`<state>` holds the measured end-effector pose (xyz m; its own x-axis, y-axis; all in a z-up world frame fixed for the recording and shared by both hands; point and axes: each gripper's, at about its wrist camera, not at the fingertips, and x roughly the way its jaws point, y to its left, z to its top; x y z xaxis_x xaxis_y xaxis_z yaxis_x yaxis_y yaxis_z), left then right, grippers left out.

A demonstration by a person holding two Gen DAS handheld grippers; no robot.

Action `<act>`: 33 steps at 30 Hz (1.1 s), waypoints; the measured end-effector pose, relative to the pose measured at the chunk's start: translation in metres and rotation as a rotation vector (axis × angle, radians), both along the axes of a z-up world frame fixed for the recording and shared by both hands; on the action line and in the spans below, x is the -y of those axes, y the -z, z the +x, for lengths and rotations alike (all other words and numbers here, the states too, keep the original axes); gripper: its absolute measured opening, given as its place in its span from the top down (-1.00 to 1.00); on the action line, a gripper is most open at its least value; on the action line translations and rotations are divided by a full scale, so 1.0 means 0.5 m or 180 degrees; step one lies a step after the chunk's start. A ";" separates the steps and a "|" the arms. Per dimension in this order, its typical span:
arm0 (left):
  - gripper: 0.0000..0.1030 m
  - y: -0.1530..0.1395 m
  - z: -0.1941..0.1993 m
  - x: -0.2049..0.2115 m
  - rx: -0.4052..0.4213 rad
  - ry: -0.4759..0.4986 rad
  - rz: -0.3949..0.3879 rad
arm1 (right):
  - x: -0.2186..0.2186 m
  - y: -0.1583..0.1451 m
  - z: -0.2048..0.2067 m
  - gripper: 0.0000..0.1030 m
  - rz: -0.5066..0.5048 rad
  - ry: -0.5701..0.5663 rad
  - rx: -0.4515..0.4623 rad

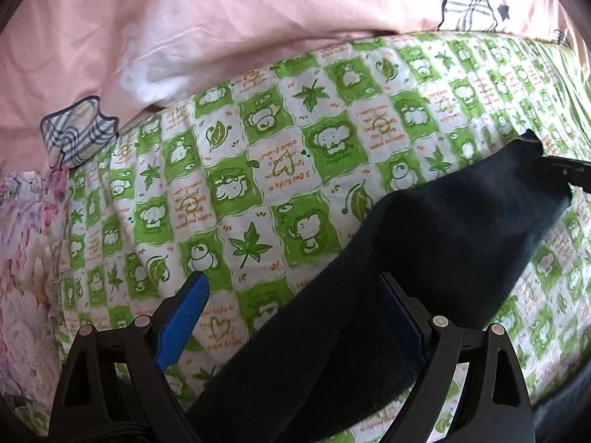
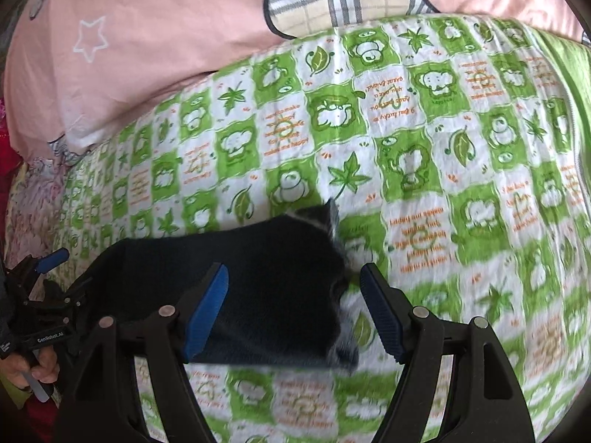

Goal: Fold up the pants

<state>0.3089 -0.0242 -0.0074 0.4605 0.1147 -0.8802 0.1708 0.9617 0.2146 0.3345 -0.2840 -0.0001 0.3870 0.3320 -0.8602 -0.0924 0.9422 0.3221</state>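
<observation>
Dark navy pants (image 1: 424, 243) lie folded in a long strip on a green-and-white patterned quilt (image 1: 258, 170). In the left wrist view the strip runs from bottom centre to the right. My left gripper (image 1: 295, 295) is open, its blue pads (image 1: 184, 317) wide apart, the pants lying between and over the right finger. In the right wrist view the pants (image 2: 258, 280) end with a pale hem (image 2: 334, 221). My right gripper (image 2: 293, 295) is open around that end. The left gripper (image 2: 48, 288) shows at the left edge there.
A pink duvet (image 1: 184, 29) with plaid patches lies along the far side of the quilt. A floral fabric (image 1: 26, 258) lies at the left. The quilt (image 2: 443, 147) stretches to the right and far side. A hand (image 2: 33, 365) holds the left gripper's handle.
</observation>
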 end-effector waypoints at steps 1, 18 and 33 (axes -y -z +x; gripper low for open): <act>-0.77 0.004 0.006 -0.002 -0.0036 -0.0001 -0.0019 | 0.001 0.003 0.007 -0.44 0.0011 -0.0006 0.0008; 0.86 -0.016 -0.027 -0.015 -0.0281 0.0367 -0.0598 | 0.053 -0.075 -0.021 0.84 0.0319 -0.0311 0.0304; 0.89 -0.101 -0.271 0.008 -0.0260 0.0688 -0.0924 | 0.123 -0.145 -0.282 0.85 0.0284 -0.0769 0.0499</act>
